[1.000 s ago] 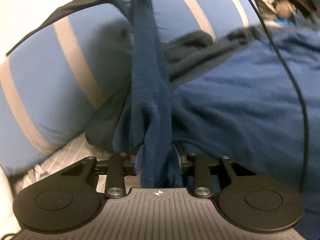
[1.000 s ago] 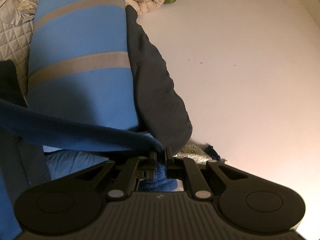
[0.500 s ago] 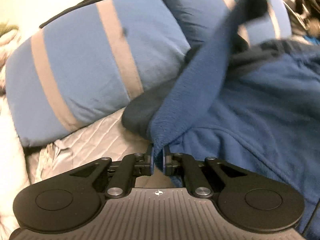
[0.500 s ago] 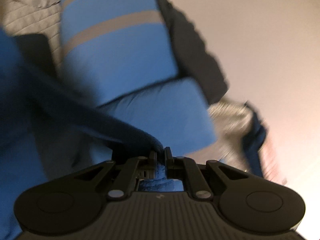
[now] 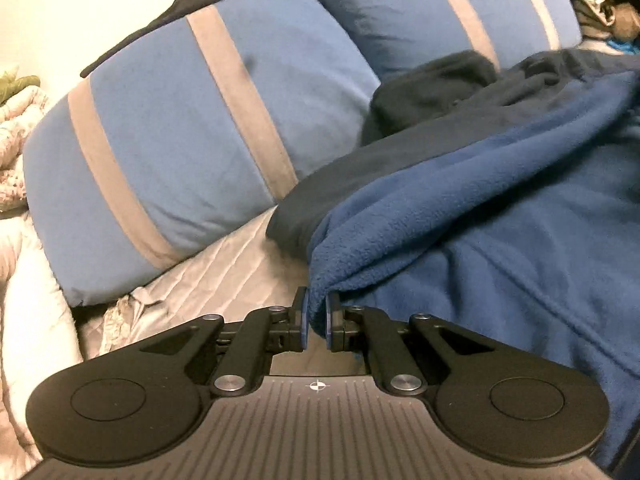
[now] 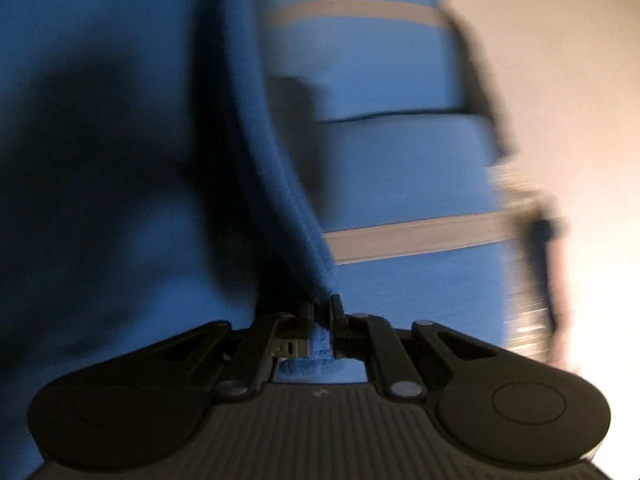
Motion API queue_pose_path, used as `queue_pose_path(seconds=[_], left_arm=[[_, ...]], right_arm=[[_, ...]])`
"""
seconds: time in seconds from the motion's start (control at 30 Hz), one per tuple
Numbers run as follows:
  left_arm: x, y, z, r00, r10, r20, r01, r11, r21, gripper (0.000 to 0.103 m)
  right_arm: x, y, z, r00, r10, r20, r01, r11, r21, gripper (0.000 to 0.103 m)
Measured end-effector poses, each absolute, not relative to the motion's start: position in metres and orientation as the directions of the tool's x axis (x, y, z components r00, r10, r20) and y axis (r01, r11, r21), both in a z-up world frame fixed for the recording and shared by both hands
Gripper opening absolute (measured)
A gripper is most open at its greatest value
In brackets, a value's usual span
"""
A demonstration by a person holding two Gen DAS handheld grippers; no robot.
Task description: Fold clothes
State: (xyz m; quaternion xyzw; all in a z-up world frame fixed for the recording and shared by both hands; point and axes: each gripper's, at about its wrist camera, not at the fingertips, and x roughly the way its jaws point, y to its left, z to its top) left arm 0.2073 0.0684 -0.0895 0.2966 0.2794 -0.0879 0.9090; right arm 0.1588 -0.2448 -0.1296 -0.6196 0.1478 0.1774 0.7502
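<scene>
The left gripper (image 5: 316, 322) pinches a corner of the blue fleece (image 5: 480, 216), its jaws pressed on the cloth, and that corner now sits low, just above the quilt (image 5: 224, 276) of the bed. A second ago the same strip of fleece hung up steeply in front of this camera; half a second ago it slanted; now it slopes down from the right and drapes over the garment's own body, with a dark lining (image 5: 360, 172) showing along the turned edge. So a fold is being laid: a flap has been carried across and lowered, and by my judgement it is close to being set down. The right gripper (image 6: 320, 324) also pinches a fleece hem, which runs up and left from its jaws. Its view is badly blurred, so it is moving fast, and the fleece now fills the left half of that picture where earlier the pillow and the wall took most of it. The striped pillows (image 5: 168, 148) lie behind the fleece, touching it at the dark edge. Whether the flap's edges line up cannot be told from here.
</scene>
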Motion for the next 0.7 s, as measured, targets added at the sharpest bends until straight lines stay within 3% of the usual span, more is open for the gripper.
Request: queue_pose_path(seconds=[0.1, 0.7], left_arm=[[0.209, 0.064, -0.094, 0.829, 0.029, -0.559, 0.323, 0.792, 0.519, 0.009], [0.205, 0.053, -0.098, 0.836, 0.026, -0.549, 0.379, 0.695, 0.611, 0.009]], right_arm=[[0.132, -0.246, -0.153, 0.816, 0.105, -0.569, -0.578, 0.187, -0.794, 0.005], [0.119, -0.253, -0.121, 0.551, 0.044, -0.833, -0.816, 0.234, -0.528, 0.005]])
